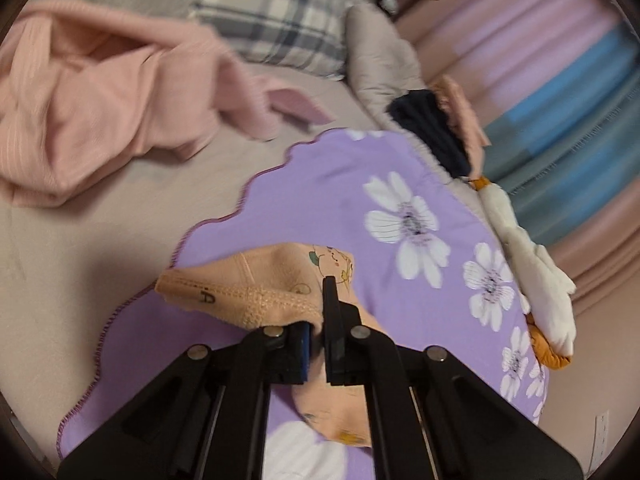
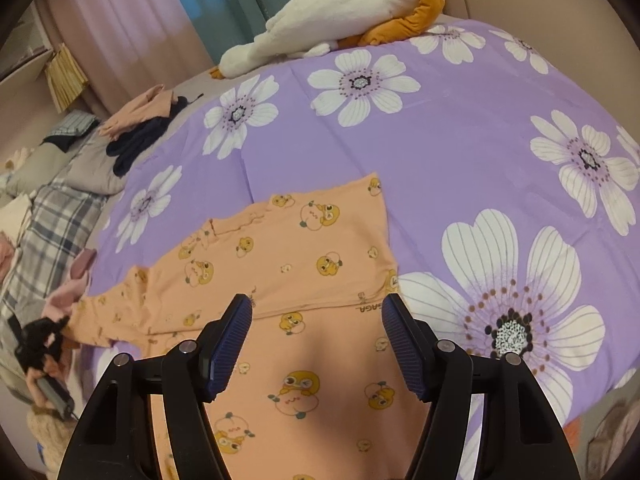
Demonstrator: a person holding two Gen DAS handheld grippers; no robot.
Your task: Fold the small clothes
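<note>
An orange garment with a duck print lies on the purple flowered sheet, partly folded over itself. My left gripper is shut on the garment's ribbed waistband end and holds it bunched just above the sheet. The left gripper also shows at the left edge of the right wrist view, at the garment's far end. My right gripper is open and empty, hovering over the near part of the garment.
A pink ribbed garment lies on the beige bed. A plaid pillow is behind it. Dark and pink clothes are piled at the sheet's edge. A white and orange plush duck lies at the far side. Curtains hang behind.
</note>
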